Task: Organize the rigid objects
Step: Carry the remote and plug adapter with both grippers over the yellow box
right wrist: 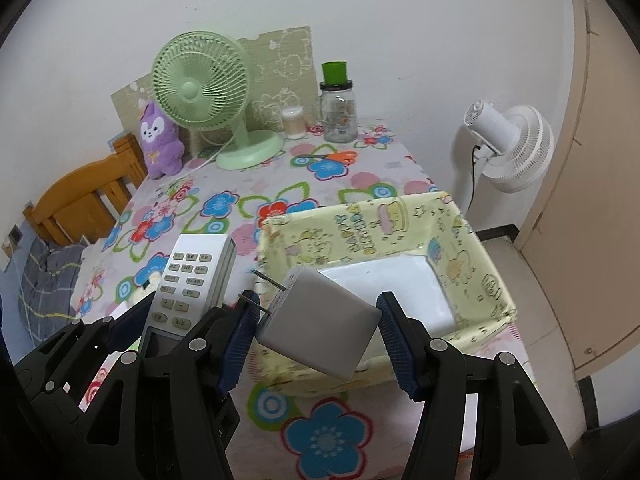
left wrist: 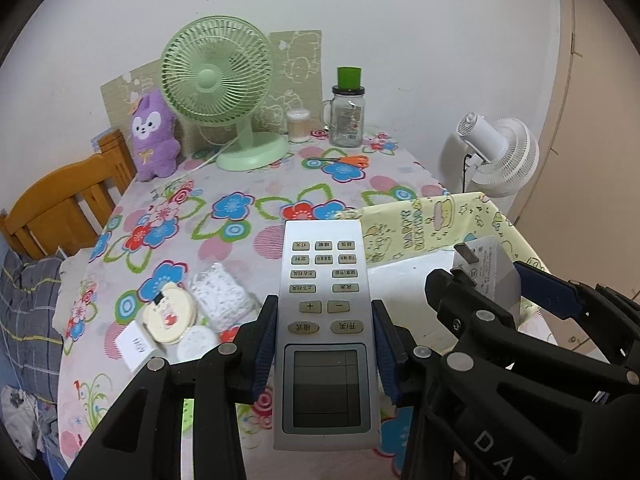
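The left gripper (left wrist: 325, 344) has its blue-padded fingers (left wrist: 265, 344) pinching a grey rectangular air-conditioner remote control (left wrist: 326, 320); the right gripper (right wrist: 316, 336) clamps a white square plug-in charger (right wrist: 320, 322), tilted, above the near rim of the yellow cartoon-print fabric storage basket (right wrist: 472, 240). Both look mid-carry — next likely means lowering each into the basket. On the floral-clothed table (left wrist: 240, 208), a round cartoon tin (left wrist: 170, 318) lies left, clear of the path

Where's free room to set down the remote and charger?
Basket: white floor bare. Tablecloth is open between green fan and basket. Crowded: the near-left clutter by the round tin, and the back row around the jar.
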Action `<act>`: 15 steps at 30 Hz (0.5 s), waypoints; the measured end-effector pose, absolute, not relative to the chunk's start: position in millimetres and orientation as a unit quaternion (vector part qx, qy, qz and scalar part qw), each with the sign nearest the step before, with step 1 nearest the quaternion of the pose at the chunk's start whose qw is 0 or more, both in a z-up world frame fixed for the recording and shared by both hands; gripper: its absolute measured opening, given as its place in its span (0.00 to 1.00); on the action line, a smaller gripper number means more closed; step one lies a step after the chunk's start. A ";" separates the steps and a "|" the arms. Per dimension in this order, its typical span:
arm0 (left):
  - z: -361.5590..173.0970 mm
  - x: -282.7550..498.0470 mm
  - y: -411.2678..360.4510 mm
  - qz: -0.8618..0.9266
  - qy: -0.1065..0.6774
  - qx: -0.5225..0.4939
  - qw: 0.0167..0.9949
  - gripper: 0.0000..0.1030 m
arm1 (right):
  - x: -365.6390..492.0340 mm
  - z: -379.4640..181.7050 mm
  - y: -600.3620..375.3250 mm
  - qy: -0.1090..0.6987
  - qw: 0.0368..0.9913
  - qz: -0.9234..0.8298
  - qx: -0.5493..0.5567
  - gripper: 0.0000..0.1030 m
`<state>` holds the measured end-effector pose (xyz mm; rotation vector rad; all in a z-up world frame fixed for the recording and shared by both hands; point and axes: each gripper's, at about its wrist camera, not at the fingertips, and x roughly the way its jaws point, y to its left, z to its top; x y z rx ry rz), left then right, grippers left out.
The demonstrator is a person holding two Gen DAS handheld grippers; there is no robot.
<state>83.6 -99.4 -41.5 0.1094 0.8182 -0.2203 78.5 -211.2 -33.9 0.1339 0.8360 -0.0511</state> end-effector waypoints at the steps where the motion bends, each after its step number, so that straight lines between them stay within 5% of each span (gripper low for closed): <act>1: -41.7 84.8 -103.5 -0.109 0.398 0.053 0.909 0.44 | 80.2 -34.0 -216.0 0.407 0.911 -0.027 0.065 0.62; 15: -42.5 110.7 -153.6 -0.132 0.404 0.058 0.903 0.44 | 103.8 -35.1 -264.5 0.411 0.907 -0.051 0.070 0.62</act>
